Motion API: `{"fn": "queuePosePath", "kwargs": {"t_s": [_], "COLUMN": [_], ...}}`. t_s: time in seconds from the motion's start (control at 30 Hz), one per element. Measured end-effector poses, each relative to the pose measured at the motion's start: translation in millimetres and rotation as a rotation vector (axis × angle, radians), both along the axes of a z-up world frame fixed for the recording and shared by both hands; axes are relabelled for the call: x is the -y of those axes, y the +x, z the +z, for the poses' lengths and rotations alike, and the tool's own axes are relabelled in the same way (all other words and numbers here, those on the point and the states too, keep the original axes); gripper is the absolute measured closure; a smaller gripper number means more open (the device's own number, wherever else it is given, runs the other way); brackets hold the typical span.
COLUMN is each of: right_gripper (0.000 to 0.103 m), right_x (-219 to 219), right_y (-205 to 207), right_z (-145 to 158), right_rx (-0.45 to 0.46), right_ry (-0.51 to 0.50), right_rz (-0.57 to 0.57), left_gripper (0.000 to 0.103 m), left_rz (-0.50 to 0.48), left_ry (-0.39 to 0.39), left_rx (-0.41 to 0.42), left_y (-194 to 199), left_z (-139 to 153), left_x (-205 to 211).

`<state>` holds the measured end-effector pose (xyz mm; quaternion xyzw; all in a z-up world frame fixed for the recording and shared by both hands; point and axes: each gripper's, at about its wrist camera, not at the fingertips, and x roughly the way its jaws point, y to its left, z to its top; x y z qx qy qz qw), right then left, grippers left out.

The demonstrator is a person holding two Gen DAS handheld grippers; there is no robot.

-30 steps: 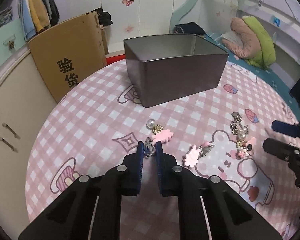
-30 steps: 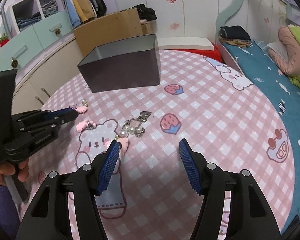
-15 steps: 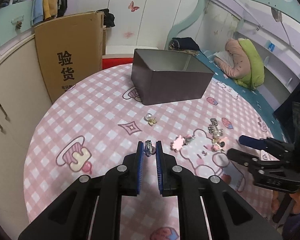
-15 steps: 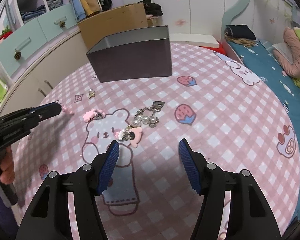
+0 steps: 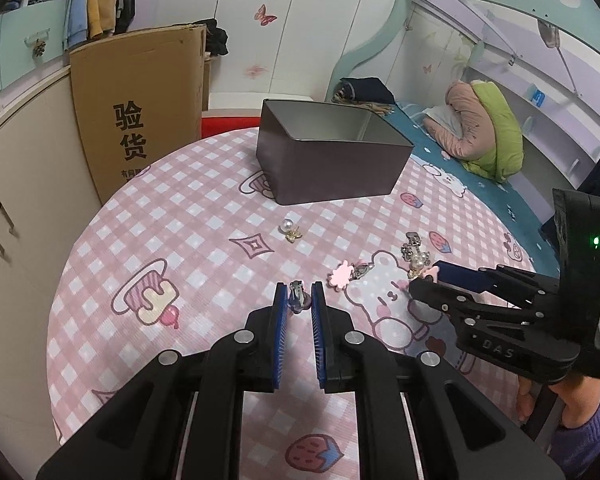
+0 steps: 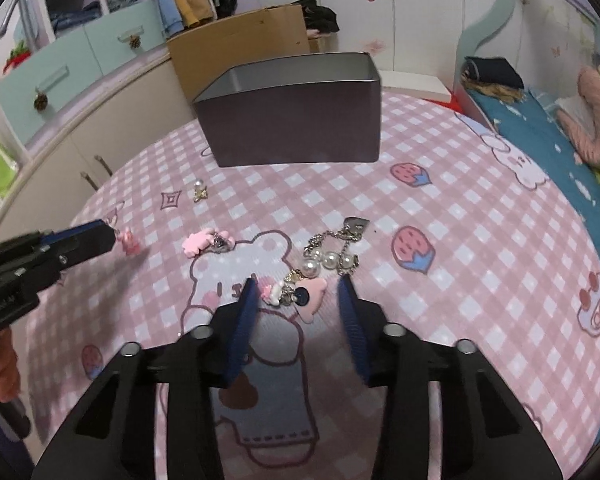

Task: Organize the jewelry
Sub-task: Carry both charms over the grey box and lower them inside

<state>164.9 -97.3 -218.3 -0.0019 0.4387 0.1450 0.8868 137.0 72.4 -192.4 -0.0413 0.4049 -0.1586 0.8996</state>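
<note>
left tool (image 5: 299,300) lifted clip (image 5: 297,295), right tool (image 6: 296,300) advanced over charm (image 6: 309,298)

Your left wrist camera rides above and behind the left gripper (image 5: 299,308), looking down its fingers over the pink checked cartoon tablecloth (image 5: 204,224) to the open dark grey metal tin (image 5: 332,164) beyond. Your right wrist camera sits lower and closer behind the right gripper (image 6: 298,304), facing that same tin (image 6: 296,124) from the other side. Both views share the cloth, the tin, the brown cardboard box (image 5: 136,112) and each other's gripper.
</note>
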Motion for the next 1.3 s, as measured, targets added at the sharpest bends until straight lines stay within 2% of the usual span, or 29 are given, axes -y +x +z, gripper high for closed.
{"fn": "queuePosePath", "kwargs": {"t_s": [0.07,0.1,0.43,0.63,0.77,0.93,1.1,1.2,1.3], "right_gripper": [0.078,0.084,0.084,0.084,0.084,0.084,0.084,0.084,0.084], "right_x": [-0.2,0.7,19.3,38.5,44.5,43.8,37.4,30.7,23.7], "right_y": [-1.3,-2.0,-16.6,-19.0,-5.2,24.2,60.1,82.8,102.9], "right_z": [-0.3,0.0,11.1,42.1,68.9,99.4,114.8,117.2,112.0], "right_rx": [0.003,0.003,0.013,0.065,0.116,0.168,0.17,0.158,0.137], "right_ry": [-0.007,-0.004,0.032,0.087,0.113,0.139,0.17,0.171,0.162], "right_rz": [0.003,0.005,-0.005,-0.022,-0.02,-0.006,0.014,0.021,0.026], "left_gripper": [0.093,0.093,0.093,0.093,0.093,0.093,0.093,0.093,0.093], "left_rz": [-0.004,-0.005,-0.048,-0.087,-0.119,-0.14,-0.141,-0.128,-0.104], "left_ry": [-0.009,-0.011,-0.038,-0.066,-0.092,-0.13,-0.166,-0.174,-0.169], "left_rx": [0.0,0.001,0.019,0.059,0.098,0.133,0.121,0.098,0.045], "left_y": [-0.7,-0.8,-3.7,-2.4,8.3,37.4,77.3,100.9,127.4], "left_z": [1.1,1.6,13.4,34.6,57.8,87.8,103.4,102.5,89.8], "left_x": [0.2,0.2,13.7,23.4,30.0,34.6,35.4,36.0,36.6]}}
